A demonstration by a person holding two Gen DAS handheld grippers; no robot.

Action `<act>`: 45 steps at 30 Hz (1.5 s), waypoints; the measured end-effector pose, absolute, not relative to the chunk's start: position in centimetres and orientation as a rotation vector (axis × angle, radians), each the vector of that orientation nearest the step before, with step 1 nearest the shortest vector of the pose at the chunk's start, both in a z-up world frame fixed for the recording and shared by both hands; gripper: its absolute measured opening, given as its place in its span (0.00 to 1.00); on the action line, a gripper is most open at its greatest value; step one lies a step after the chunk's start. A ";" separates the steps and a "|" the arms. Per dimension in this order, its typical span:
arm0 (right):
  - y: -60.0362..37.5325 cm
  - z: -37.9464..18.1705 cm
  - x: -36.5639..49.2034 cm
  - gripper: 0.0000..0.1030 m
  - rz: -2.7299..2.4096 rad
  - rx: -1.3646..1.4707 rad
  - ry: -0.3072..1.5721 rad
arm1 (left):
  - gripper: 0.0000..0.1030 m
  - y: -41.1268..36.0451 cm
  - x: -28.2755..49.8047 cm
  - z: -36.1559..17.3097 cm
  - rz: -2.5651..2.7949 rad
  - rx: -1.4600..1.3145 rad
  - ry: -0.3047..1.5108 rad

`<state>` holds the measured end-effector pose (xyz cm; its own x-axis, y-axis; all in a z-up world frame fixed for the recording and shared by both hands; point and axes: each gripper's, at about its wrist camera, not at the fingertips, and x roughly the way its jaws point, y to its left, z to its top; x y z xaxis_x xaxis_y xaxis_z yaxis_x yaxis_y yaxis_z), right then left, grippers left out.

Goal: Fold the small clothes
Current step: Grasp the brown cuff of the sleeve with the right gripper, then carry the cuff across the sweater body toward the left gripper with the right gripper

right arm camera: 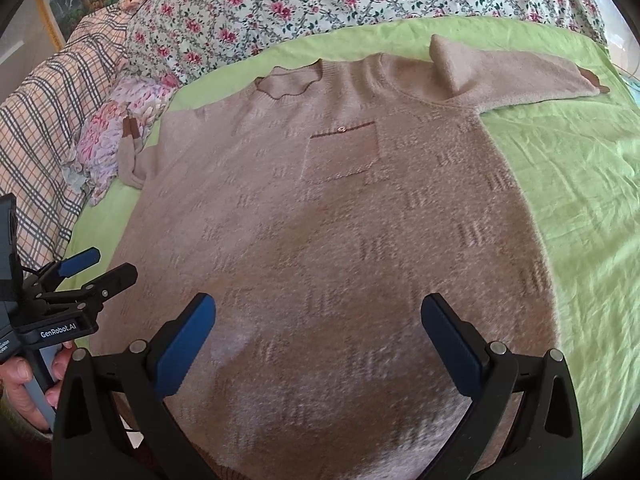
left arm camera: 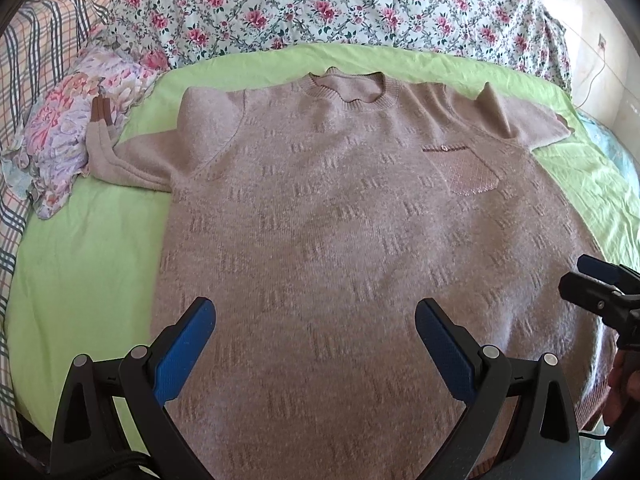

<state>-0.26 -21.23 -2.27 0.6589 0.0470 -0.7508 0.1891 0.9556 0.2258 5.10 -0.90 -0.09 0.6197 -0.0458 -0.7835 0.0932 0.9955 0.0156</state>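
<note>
Garment: we see a beige knitted long-sleeved sweater [left arm camera: 320,220] lying flat, front up, on the light green bed sheet [left arm camera: 80,260], neckline toward 12 o'clock.
Chest pocket: a patch pocket with brown trim and one small button [right arm camera: 342,152] sits just below the neckline, toward 1 o'clock in the left wrist view.
Sleeves: one sleeve [left arm camera: 120,156] runs toward 9 o'clock, its brown-banded cuff resting on a crumpled pastel floral cloth [left arm camera: 68,132]; the other sleeve [right arm camera: 520,76] extends toward 2 o'clock, with a raised fold at the shoulder.
Left hand-held gripper: we find the left hand-held gripper [left arm camera: 316,336] with jaws spread wide, holding nothing, over the lower body of the sweater; contact with the knit cannot be determined.
Right hand-held gripper: the right hand-held gripper [right arm camera: 320,336] is likewise spread wide and empty, over the lower sweater body.
Surroundings: a white quilt with pink flowers [left arm camera: 320,4] lies at 12 o'clock; a plaid blanket [right arm camera: 44,120] at 9 to 10 o'clock.
</note>
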 end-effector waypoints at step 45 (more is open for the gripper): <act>-66.6 -0.5 9.3 0.08 -0.574 0.763 0.428 | 0.97 -3.7 17.4 -2.7 0.008 0.080 0.992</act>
